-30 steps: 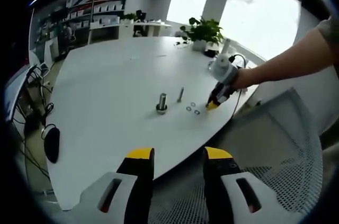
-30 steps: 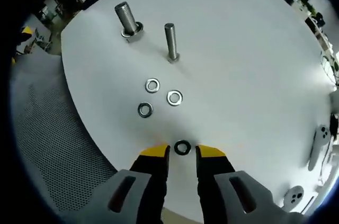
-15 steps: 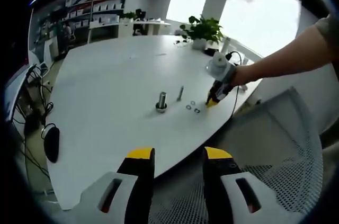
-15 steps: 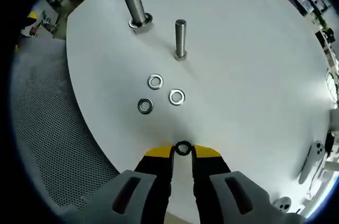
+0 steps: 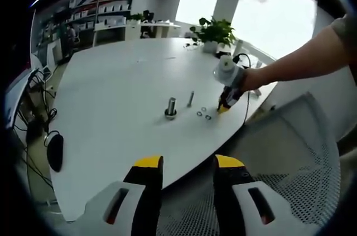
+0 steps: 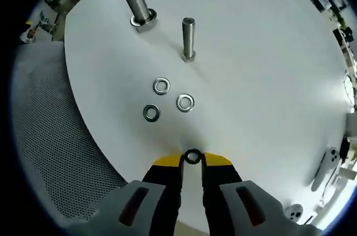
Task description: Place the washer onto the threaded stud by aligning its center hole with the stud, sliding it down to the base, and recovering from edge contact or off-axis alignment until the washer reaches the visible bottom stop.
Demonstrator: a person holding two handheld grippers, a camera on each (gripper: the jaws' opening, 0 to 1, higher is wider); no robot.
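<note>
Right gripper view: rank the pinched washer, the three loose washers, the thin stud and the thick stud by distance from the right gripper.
1. Pinched washer, at the right gripper tips.
2. Three loose washers, mid-table; too close to rank.
3. Thin stud, beyond them.
4. Thick stud, farthest, up-left.

We are seeing daylight glaring behind the plant (image 5: 213, 30), washing the counter (image 5: 117, 91) bright; edges are bending.

washers (image 5: 203, 114) too small to count, right tongs (image 5: 223, 107) tips blurred
</note>
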